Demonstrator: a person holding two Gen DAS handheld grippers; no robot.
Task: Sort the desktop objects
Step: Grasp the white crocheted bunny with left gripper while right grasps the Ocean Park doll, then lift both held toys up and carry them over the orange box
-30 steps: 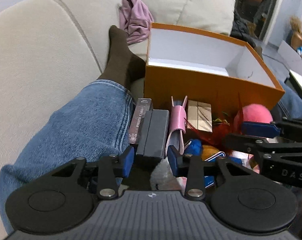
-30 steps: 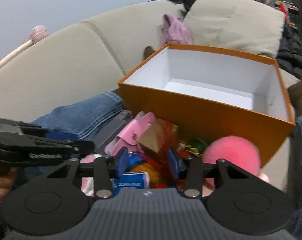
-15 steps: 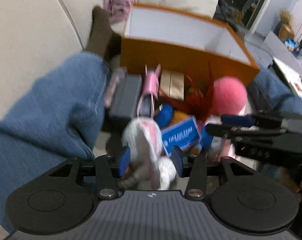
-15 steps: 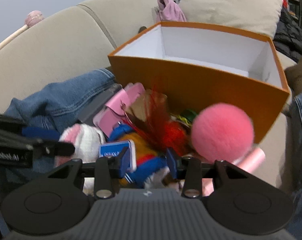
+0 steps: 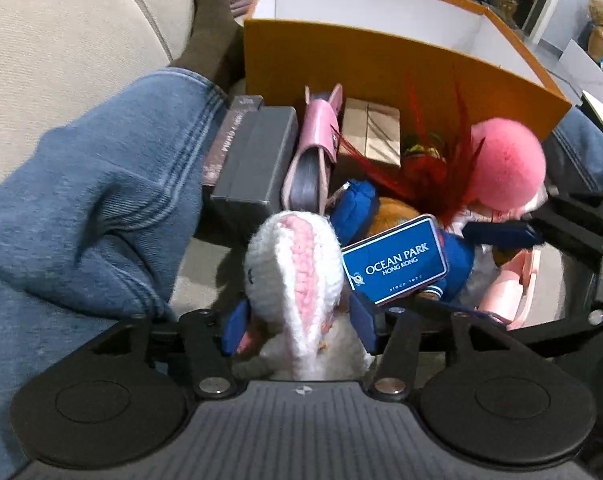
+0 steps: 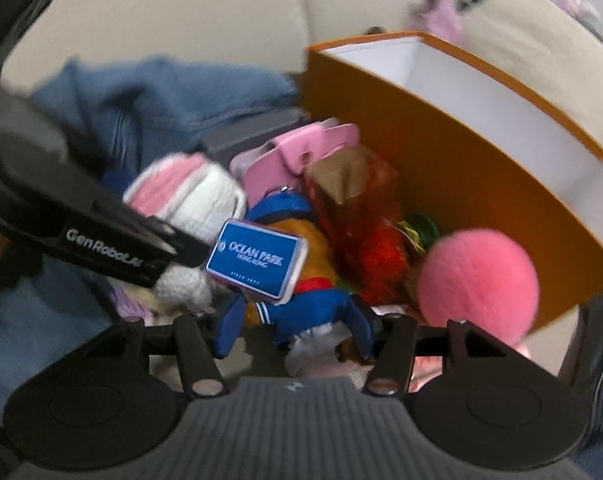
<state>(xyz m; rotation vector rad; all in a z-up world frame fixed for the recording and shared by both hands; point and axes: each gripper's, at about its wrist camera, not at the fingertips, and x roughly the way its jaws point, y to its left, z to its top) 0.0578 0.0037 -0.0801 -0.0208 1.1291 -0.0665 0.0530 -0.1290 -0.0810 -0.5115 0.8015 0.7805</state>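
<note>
1. The left gripper [image 5: 297, 326] has just been opening; its jaws stand fairly wide, with the white-and-pink knit toy [image 5: 291, 276] between them. I see no pad pressing on it, so I'd call it straddled, not gripped.
2. The knit toy's long axis runs straight away from the left fingers, along the line they point, so the jaws would close across its narrow width.
3. The right gripper [image 6: 295, 326] has also just been opening. Its jaws frame the blue-clothed plush [image 6: 301, 304], whose body slants across the gap. The view is blurred, so contact is hard to judge, but the pads look clear of it.
4. The Ocean Park tin [image 5: 395, 260] leans on the plush, just right of the knit toy, nearer the right gripper.
5. The orange box [image 5: 381, 64] stands empty just beyond the pile, with the pink pom-pom [image 5: 505, 164] against its front wall.
6. My guess: each hand is lined up for its own toy, the box being the goal.
</note>
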